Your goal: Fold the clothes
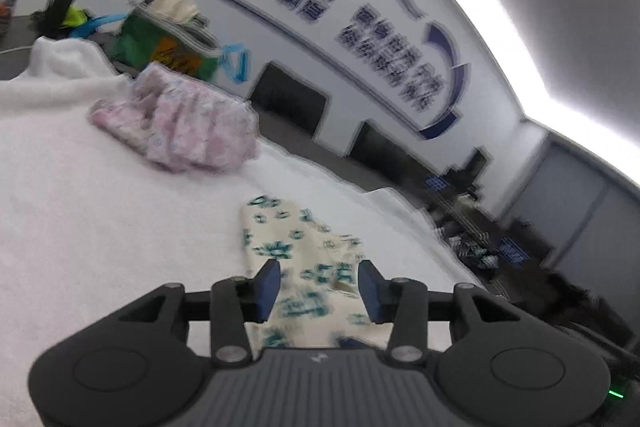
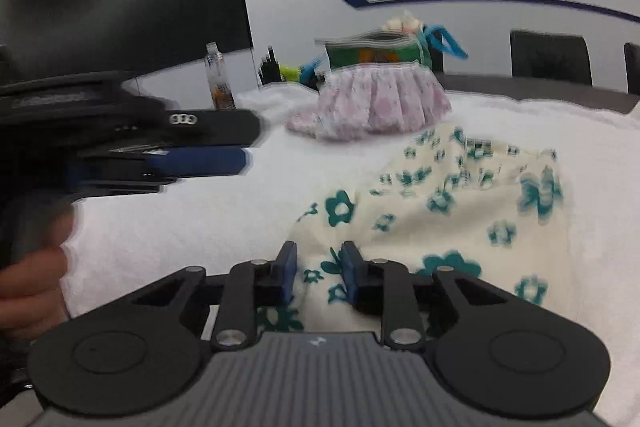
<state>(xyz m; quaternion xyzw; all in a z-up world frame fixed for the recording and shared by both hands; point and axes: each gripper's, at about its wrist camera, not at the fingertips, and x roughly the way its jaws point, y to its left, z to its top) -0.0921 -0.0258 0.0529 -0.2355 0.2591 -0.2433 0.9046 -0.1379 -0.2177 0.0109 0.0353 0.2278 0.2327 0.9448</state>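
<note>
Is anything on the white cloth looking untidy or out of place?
Only the pink floral garment: it lies bunched in a heap at the far side of the white cloth, not laid flat like the cream garment with teal flowers. Nothing looks spilled or damaged.

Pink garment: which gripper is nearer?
Left. The left gripper hangs above the white cloth, just short of the pink garment. The right gripper sits back over the floral garment.

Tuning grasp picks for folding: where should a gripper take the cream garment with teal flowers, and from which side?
Probably the near hem of the floral garment, from the near side, fingers low and almost level. It lies flat on the white cloth, so only a thin edge can be pinched. The right gripper already straddles that edge. The pink garment crowds the far end.
</note>
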